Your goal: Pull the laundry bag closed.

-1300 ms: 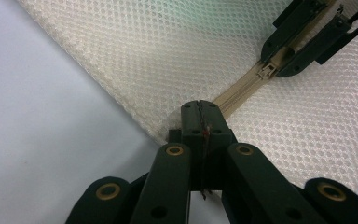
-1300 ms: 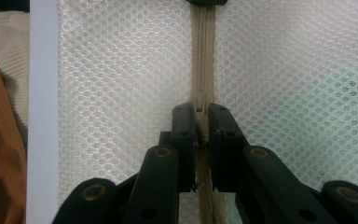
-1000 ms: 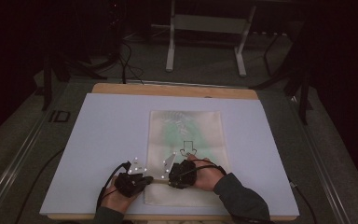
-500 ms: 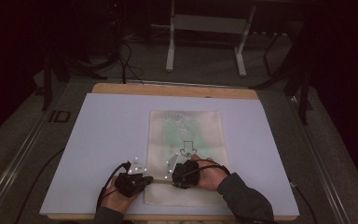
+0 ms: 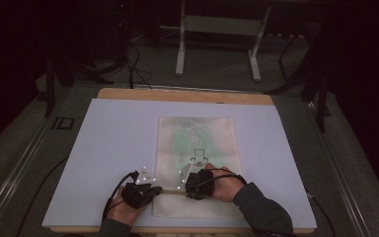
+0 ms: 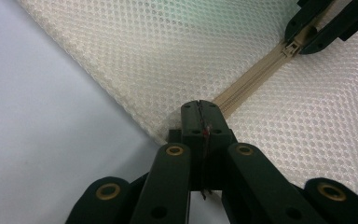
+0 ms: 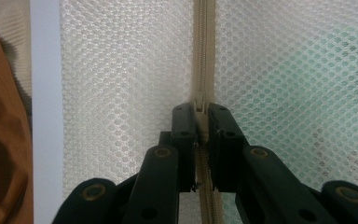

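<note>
mesh zipper pouch [image 5: 197, 163] flat on white board [image 5: 108, 148], near edge | left gripper [image 6: 200, 108] clamped on zipper-end corner, anchoring fabric | right gripper [image 7: 202, 112] pinched on zipper pull [image 7: 201, 127], likely to slide it along zipper [image 6: 256, 74] against that anchor

Dim room, sharp close-ups

overhead view, two close jaw-cams

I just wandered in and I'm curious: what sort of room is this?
Probably a lab or recording studio: a white-topped table in a dark room, cables on the floor, and a metal stand behind.
</note>
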Motion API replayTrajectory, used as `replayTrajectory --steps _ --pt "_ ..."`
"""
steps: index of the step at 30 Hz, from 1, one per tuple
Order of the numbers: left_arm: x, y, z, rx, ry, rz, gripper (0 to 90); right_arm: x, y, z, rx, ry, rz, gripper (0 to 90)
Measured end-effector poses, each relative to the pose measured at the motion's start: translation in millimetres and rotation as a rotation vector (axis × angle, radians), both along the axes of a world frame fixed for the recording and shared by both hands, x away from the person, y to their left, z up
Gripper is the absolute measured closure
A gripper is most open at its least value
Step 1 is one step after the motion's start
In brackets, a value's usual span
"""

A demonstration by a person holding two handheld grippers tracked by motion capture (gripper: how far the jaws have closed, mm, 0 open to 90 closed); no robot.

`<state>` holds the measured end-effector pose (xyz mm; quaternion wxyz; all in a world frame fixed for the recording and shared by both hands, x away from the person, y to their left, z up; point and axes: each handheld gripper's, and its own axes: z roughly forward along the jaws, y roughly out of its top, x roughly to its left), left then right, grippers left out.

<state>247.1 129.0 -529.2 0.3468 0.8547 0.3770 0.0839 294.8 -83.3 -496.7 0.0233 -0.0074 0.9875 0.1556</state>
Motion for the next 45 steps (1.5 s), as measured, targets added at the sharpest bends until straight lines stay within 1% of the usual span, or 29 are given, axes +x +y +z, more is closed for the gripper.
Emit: replayTrajectory --steps 10,13,14,18,24,30,41,45 --pt "0.1 0.1 0.0 -0.001 0.000 0.000 89.3 -0.1 -3.3 0.3 -0.008 -0.001 0.000 82.4" --pt "0.1 0.1 -0.1 -0.002 -0.001 0.001 89.3 0.0 -4.4 0.8 -0.001 0.004 -0.002 82.4" --pt "0.0 0.0 -0.2 -0.002 -0.001 0.001 89.3 0.0 -3.9 0.2 -0.013 -0.003 0.005 82.4" --pt "0.1 0.0 -0.1 -0.001 0.000 0.000 89.3 0.3 -4.7 0.5 -0.011 0.001 0.003 82.4" --pt "0.0 0.0 0.0 0.000 0.000 0.000 89.3 0.8 -9.9 1.1 -0.021 0.003 -0.003 82.4" --pt "0.0 -0.2 0.1 0.000 0.000 0.001 89.3 1.4 -12.6 0.7 -0.015 0.005 -0.003 82.4" --pt "0.0 -0.2 0.0 -0.001 0.001 0.003 89.3 1.7 -18.6 1.6 -0.036 0.009 -0.010 82.4" --pt "0.1 -0.1 0.0 -0.001 0.001 0.002 89.3 1.5 -18.9 2.4 -0.034 0.008 -0.009 82.4"
